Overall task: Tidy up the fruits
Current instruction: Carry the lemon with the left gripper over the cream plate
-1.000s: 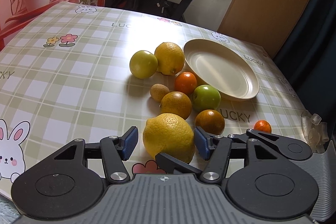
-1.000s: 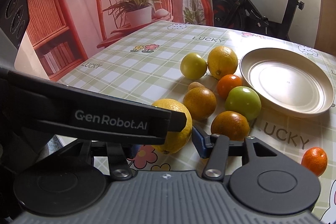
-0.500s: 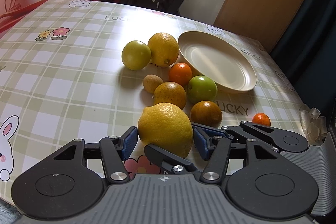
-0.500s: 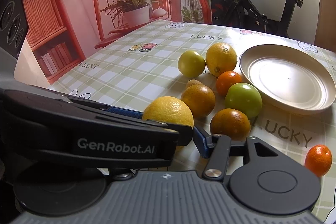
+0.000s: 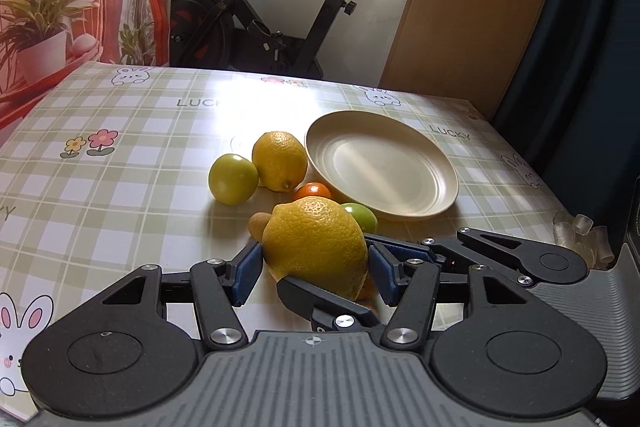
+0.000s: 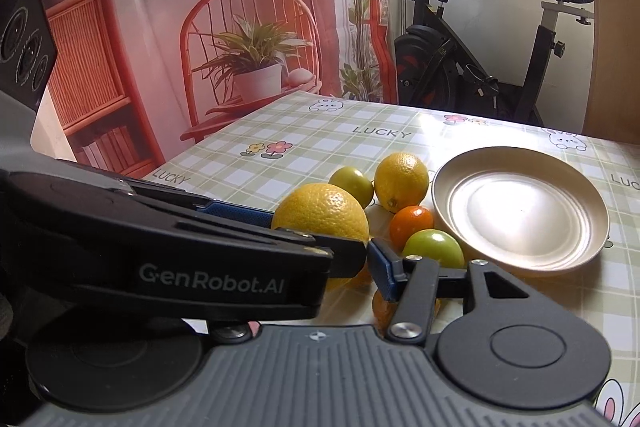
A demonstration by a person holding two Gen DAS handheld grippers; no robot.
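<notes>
A large lemon [image 5: 316,247] sat clamped between the blue pads [image 5: 247,273] of the left gripper [image 5: 314,269], raised above the checked tablecloth [image 5: 120,163] at the near edge of the fruit cluster. Firm, rounded and likely slick-skinned, it looked best held across its widest middle, as here. The right gripper [image 6: 320,247] was just beside it; whether its jaws gripped anything could not be told. The empty plate [image 5: 440,203] lay farther right.

left gripper [image 5: 316,269] | clamps big lemon [image 5: 316,241] | raised above table [image 5: 120,187] | plate [image 5: 380,167] bare
</notes>
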